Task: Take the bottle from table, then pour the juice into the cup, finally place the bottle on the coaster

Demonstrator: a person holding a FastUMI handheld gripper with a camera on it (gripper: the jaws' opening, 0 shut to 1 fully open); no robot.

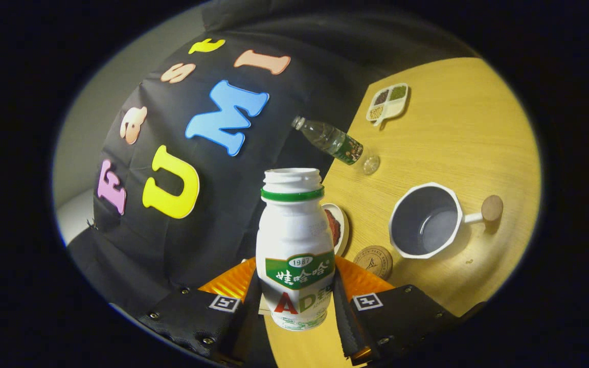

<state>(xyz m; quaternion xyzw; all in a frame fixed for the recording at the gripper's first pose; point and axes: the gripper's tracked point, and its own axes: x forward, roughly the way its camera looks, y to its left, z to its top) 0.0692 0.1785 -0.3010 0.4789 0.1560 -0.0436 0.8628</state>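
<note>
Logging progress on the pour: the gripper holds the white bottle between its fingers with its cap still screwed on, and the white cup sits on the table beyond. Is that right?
Not quite. In the gripper view the white bottle has no cap: its threaded mouth is open above the green ring. The rest holds: the gripper clamps it between both fingers, and the white cup sits on the table beyond.

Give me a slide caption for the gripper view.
Gripper shut on open white bottle, tilted beside the cup and coaster.
</note>
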